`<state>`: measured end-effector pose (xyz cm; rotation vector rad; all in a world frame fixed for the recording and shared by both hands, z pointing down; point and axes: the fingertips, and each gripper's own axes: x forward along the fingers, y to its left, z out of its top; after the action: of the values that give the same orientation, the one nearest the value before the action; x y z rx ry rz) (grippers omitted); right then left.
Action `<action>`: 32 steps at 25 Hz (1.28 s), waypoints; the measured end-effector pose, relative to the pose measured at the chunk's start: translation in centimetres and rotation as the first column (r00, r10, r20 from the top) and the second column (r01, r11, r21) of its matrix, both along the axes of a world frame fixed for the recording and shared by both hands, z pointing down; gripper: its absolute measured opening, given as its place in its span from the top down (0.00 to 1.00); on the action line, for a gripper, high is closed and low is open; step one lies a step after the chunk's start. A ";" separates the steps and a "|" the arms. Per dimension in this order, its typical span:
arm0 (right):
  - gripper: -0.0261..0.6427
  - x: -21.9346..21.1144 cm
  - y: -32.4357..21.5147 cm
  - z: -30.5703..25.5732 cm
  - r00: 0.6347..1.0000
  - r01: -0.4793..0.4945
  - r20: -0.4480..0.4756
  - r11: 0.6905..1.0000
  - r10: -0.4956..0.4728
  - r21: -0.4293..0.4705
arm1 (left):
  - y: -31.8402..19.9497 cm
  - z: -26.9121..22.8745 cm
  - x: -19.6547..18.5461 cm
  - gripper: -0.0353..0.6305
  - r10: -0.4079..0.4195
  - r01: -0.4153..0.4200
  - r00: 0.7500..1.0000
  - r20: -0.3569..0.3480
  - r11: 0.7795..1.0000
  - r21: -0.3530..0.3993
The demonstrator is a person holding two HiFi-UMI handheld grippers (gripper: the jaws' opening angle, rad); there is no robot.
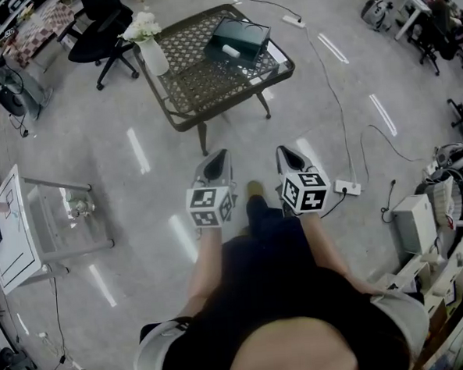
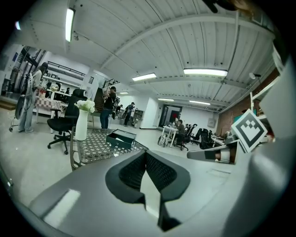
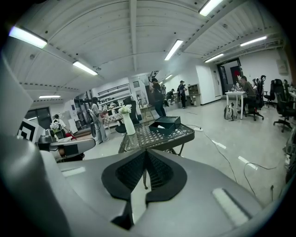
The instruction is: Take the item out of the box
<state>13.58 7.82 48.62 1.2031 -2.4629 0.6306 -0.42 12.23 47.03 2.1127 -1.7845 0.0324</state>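
Box (image 1: 240,40): one, on table (image 1: 194,85); left hand-held gripper (image 1: 217,156), right hand-held gripper (image 1: 285,151) both pressed together.

A dark lattice-top table (image 1: 202,84) stands on glossy pale grey floor (image 1: 119,140), with a black office chair (image 1: 101,32) just left of it. Right of the table a white power strip (image 1: 347,187) lies on the floor, and tube lights (image 2: 205,72) line the ribbed ceiling (image 2: 152,41).

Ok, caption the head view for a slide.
Left gripper and right gripper, both shut, face a lattice table holding an open dark box and flower vase.
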 end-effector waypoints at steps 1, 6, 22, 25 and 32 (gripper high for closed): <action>0.96 -0.3 -0.3 0.0 1.000 0.006 0.000 1.000 -0.006 0.000 | -0.3 0.0 -0.2 0.93 -0.003 0.003 1.000 -0.001 1.000 0.000; 0.96 -1.4 -1.9 0.4 1.000 0.028 -0.002 1.000 -0.028 -0.010 | -1.9 0.2 -1.4 0.93 -0.028 0.028 1.000 -0.002 1.000 -0.003; 0.96 -4.4 -7.4 1.5 0.997 0.083 0.008 0.995 -0.083 -0.047 | -7.1 1.1 -3.7 0.93 -0.067 0.068 0.998 0.009 0.997 -0.035; 0.96 -4.9 -8.7 1.6 0.996 0.093 0.013 0.994 -0.092 -0.052 | -8.2 1.3 -4.1 0.93 -0.076 0.076 0.997 0.007 0.996 -0.039; 0.96 -5.4 -12.2 1.8 0.994 0.112 0.017 0.992 -0.111 -0.057 | -11.5 1.4 -4.5 0.93 -0.094 0.094 0.996 0.009 0.995 -0.040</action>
<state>8.20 -4.40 50.38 1.0350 -2.4849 0.6770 -4.91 0.72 48.44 2.0014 -1.8696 0.0508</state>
